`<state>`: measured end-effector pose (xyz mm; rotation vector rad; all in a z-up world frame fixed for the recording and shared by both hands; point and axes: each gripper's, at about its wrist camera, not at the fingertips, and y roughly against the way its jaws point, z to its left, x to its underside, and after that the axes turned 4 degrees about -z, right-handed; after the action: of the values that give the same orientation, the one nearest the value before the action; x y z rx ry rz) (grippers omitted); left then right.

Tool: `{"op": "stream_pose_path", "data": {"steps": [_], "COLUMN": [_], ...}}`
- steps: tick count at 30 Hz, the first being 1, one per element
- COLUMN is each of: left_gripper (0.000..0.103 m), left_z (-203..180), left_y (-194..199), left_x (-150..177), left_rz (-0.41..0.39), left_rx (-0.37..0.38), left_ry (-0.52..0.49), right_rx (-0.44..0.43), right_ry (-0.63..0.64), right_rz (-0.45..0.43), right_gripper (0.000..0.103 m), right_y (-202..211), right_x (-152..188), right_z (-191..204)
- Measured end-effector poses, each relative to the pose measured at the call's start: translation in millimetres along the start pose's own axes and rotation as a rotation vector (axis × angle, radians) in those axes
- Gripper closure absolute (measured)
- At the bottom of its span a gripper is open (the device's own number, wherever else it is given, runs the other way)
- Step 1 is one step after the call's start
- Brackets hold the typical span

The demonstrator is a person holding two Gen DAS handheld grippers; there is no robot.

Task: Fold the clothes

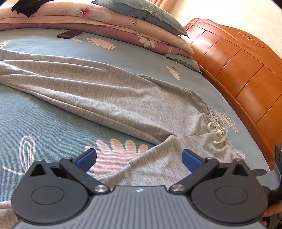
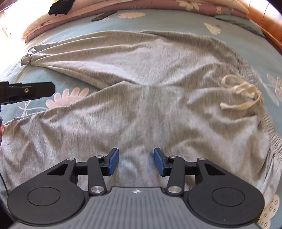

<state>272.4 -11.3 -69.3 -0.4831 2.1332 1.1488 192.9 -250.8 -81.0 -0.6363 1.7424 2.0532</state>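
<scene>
Grey drawstring trousers (image 1: 105, 91) lie spread on the blue flowered bedsheet (image 1: 44, 123), legs running to the left and the waistband with its cream drawstring (image 1: 218, 132) at the right. My left gripper (image 1: 139, 158) is open wide, low over the near leg's edge, with nothing pinched. In the right wrist view the trousers (image 2: 141, 79) fill the picture, with the drawstring (image 2: 243, 93) at the right. My right gripper (image 2: 135, 162) hovers open over the crotch area, and its blue pads (image 2: 112, 162) stand apart from the cloth.
Folded quilts (image 1: 105, 19) and a pillow (image 1: 146, 10) are stacked at the far side, with a black garment (image 1: 26, 7) on top. A dark phone (image 1: 69, 33) lies on the sheet near them. A wooden headboard (image 1: 238, 67) bounds the bed at the right.
</scene>
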Motion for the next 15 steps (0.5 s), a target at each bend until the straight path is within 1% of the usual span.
{"op": "stream_pose_path", "data": {"steps": [1, 3, 4, 5, 7, 9, 10, 12, 14, 15], "left_gripper": [0.001, 0.001, 0.001, 0.001, 0.001, 0.001, 0.001, 0.001, 0.001, 0.001], "left_z": [-3, -8, -11, -14, -22, -30, -34, -42, -51, -54], "left_y": [0, -1, -2, -3, -6, -8, -9, -11, -15, -17], "left_x": [1, 3, 4, 5, 9, 13, 15, 21, 26, 29], "left_rz": [0.002, 0.011, 0.018, 0.025, 0.05, 0.079, 0.093, 0.119, 0.138, 0.146], "left_rx": [0.008, 0.034, 0.046, 0.056, 0.083, 0.132, 0.159, 0.202, 0.204, 0.193], "left_ry": [-0.006, -0.018, -0.023, -0.027, -0.041, -0.053, -0.058, -0.07, -0.096, -0.11], "right_rx": [-0.026, -0.066, -0.062, -0.047, 0.011, 0.042, 0.049, 0.058, 0.112, 0.134], "right_ry": [0.014, 0.035, 0.024, 0.003, -0.066, -0.146, -0.185, -0.247, -0.272, -0.271], "right_rz": [-0.001, -0.022, -0.049, -0.079, -0.134, -0.165, -0.168, -0.141, -0.107, -0.119], "right_gripper": [0.037, 0.039, 0.039, 0.039, 0.039, 0.039, 0.039, 0.039, 0.04, 0.046], "right_y": [4, 17, 24, 30, 38, 37, 34, 20, 2, -2], "right_x": [4, 4, 2, -1, -11, -18, -22, -25, -25, -25], "right_z": [5, 7, 2, -5, -29, -60, -76, -102, -125, -135]}}
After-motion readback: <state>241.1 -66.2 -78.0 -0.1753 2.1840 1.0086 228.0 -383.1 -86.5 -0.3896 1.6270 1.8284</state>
